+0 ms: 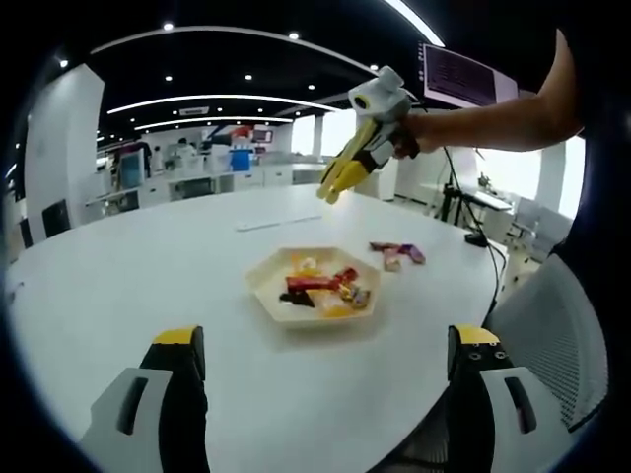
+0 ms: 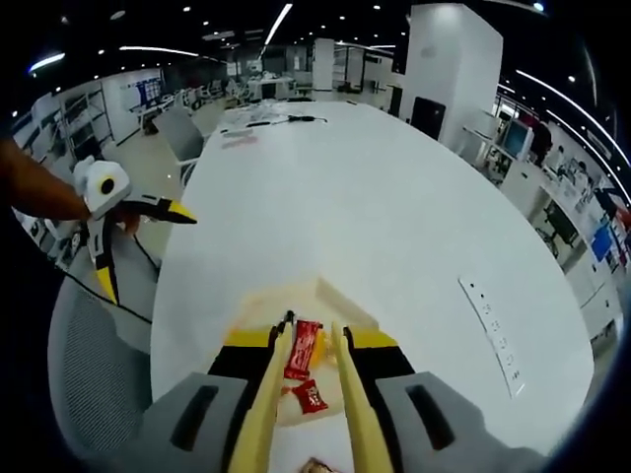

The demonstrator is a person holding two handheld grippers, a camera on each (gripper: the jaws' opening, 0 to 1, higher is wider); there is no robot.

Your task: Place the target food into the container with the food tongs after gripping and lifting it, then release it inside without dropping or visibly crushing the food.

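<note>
Cream tray (image 1: 264, 287) of wrapped candies (image 1: 320, 285) (mixed colours), left claw (image 1: 325, 355) wide open, right claw's (image 1: 331, 185) grip unclear

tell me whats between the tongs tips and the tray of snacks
Nothing: in the left gripper view, the tongs hang above the tray, with bare white table behind.

Table (image 1: 148, 266) – smooth white, slight sheen; tray (image 1: 264, 286) – matt cream plastic; candy wrappers (image 1: 314, 284) – glossy foil.
</note>
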